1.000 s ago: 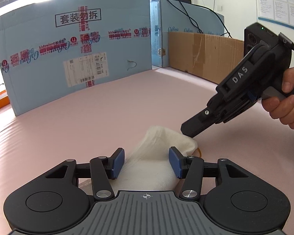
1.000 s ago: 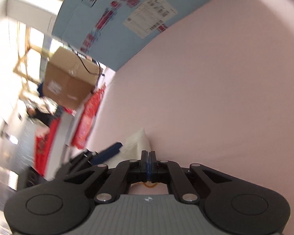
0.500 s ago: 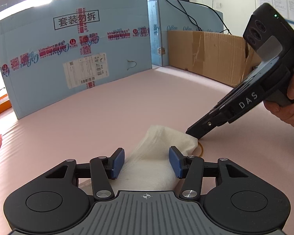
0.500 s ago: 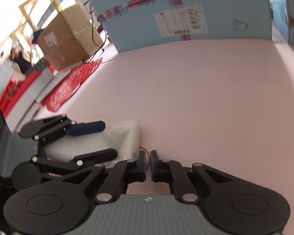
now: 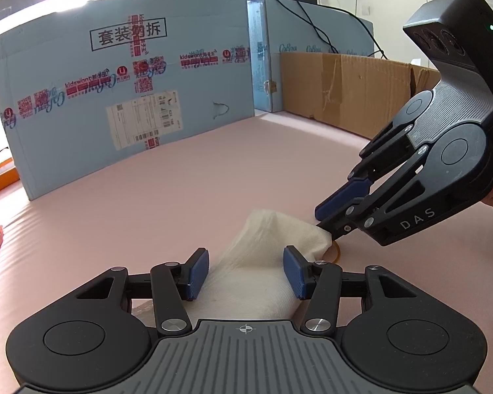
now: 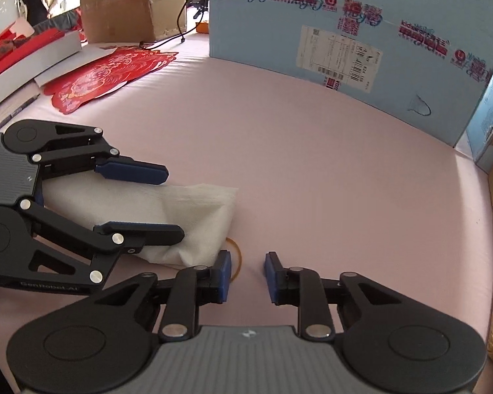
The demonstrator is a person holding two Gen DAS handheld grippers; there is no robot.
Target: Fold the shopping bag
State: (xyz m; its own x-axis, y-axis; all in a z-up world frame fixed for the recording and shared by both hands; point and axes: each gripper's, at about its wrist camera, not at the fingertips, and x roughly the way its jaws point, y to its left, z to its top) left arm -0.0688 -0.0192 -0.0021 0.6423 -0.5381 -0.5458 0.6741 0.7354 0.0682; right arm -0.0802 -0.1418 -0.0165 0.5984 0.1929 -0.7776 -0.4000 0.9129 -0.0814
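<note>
**Folded bag held at left claw; right claw beside its end, jaws parted**

Scene: pink table (image 6: 312, 164), blue printed carton (image 5: 131, 98) standing at 12 o'clock in the left wrist view, brown carton (image 5: 345, 88) at 2 o'clock.

Shopping bag (image 5: 263, 272) — white, crinkled, already folded into a narrow bundle. In the left wrist view its long axis runs from 6 o'clock, under the camera, up toward 12–1 o'clock, ending in a raised peak. In the right wrist view the same bundle (image 6: 180, 216) lies at 9–10 o'clock of the frame, long axis roughly left-to-right.

Left gripper (image 5: 246, 272): jaws partly apart, straddling the bundle. Pads sit at the bag's flanks; whether they press the cloth I cannot tell from either view.

Right gripper (image 6: 246, 275): jaws a little apart and nothing between them but bare table. Its left pad sits just beside the bag's near corner. A thin orange rubber band (image 6: 235, 259) lies on the table at that corner, just off 11 o'clock of the claw.

Key relation — the band and the bag's free end lie to the left of the right claw, and the right hand is the nearer one. Judgement: folding looks nearly done; the next move likely concerns the band or that corner, needing a small leftward shift.
</note>
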